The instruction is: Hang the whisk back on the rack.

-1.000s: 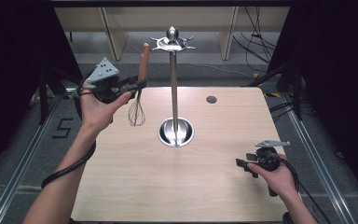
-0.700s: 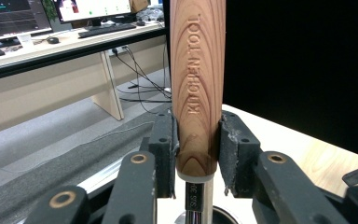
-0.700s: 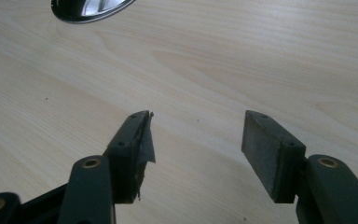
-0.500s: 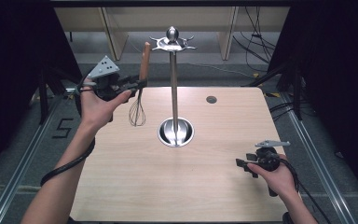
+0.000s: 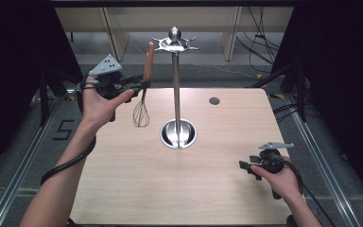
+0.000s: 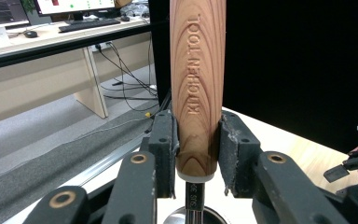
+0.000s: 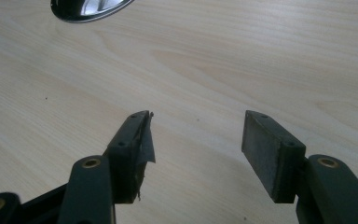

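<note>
Jaws of left gripper (image 5: 139,85) clamp whisk (image 5: 142,99) upright, wires down.

Both grippers are showing black jaws with brass-coloured pivot rivets and small screws in the dark pads. Left gripper (image 5: 139,85) is carrying a grey three-cornered plate at 11 o'clock, black cable trailing; right gripper (image 5: 246,166) likewise. Forearms are showing bare, no sleeves.

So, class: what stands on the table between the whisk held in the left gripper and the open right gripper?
In the high view, the metal utensil stand stands between the whisk in the left gripper and the right gripper; the rest is bare table.
</note>
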Demonstrator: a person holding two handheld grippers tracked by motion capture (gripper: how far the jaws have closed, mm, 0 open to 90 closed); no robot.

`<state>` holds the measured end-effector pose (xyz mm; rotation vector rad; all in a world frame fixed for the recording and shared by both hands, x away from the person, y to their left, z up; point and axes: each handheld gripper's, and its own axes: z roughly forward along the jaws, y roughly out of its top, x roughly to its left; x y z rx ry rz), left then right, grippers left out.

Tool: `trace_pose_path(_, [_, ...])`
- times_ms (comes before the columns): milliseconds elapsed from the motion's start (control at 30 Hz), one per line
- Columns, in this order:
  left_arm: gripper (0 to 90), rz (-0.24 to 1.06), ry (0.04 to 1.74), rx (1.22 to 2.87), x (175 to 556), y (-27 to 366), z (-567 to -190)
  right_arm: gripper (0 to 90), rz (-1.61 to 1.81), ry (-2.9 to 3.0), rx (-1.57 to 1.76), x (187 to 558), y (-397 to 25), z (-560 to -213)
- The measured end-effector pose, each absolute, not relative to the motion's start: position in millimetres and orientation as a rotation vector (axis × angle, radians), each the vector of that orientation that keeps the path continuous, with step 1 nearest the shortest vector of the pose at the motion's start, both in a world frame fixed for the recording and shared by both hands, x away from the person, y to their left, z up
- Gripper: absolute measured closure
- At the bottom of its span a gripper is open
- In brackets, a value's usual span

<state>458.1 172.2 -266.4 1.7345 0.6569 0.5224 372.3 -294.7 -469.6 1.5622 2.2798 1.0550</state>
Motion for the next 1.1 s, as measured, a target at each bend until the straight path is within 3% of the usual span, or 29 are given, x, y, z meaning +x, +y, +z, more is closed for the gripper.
trace_pose_path(1100, [68.4,0.485,0.638,1.781,469,169,-264,42.9,1.044,2.289,1.532,374,-297,-470])
